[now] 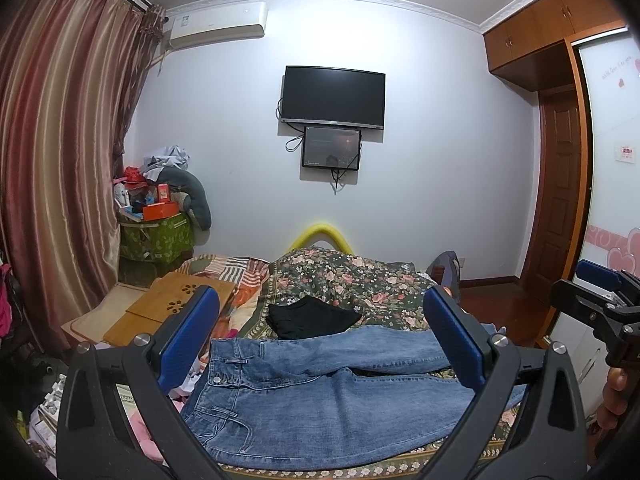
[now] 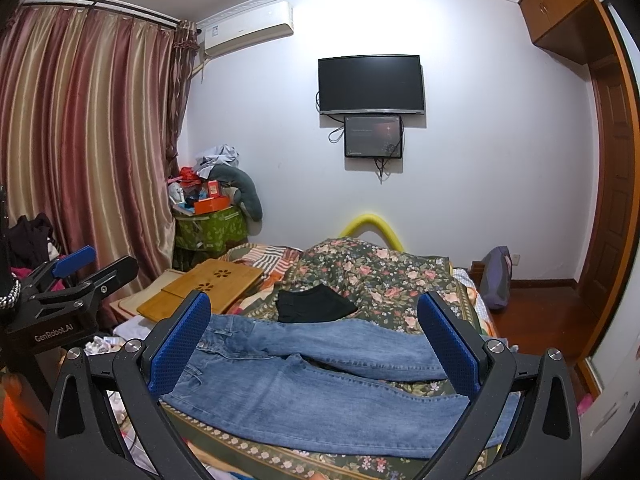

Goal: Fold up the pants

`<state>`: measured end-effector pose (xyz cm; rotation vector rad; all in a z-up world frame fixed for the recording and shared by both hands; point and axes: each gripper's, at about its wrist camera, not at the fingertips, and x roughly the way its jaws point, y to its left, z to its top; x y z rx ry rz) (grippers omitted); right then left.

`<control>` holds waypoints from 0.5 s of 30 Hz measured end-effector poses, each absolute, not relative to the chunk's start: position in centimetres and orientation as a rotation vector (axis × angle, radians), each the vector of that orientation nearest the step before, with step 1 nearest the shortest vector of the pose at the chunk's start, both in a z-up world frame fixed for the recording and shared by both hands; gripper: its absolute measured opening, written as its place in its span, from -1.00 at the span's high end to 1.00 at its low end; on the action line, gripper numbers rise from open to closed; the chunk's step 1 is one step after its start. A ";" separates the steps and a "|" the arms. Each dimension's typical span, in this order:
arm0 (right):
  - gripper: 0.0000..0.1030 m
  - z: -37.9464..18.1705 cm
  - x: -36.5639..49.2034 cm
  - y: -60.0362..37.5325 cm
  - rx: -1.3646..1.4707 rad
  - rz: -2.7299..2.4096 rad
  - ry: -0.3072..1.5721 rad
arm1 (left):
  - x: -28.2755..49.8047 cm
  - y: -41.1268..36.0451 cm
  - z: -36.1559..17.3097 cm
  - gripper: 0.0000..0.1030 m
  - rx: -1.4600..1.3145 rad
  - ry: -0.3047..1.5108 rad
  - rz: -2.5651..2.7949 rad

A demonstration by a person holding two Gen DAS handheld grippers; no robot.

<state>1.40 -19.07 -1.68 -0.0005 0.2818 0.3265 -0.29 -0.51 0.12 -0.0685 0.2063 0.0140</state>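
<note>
Blue jeans lie spread flat across the floral bedspread, waistband to the left, the two legs running right. In the right wrist view the same jeans show both legs slightly parted. My left gripper hovers above the waist end, open, nothing between its blue pads. My right gripper hangs above the legs, open and holding nothing. Each gripper appears at the edge of the other's view: the right gripper and the left gripper.
A folded black garment lies on the bed just behind the jeans. A wooden lap tray sits at the bed's left. Curtains, a cluttered green box and a wall television stand beyond. A wardrobe is on the right.
</note>
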 end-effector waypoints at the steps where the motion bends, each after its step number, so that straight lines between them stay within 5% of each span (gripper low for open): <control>1: -0.99 -1.7 1.4 -19.1 -0.001 0.328 0.282 | -0.2 -0.6 0.1 -1.00 -0.068 0.207 0.015; 15: -0.99 -1.7 1.5 -18.7 -0.002 0.330 0.282 | -0.3 -0.9 0.1 -1.00 -0.063 0.200 0.012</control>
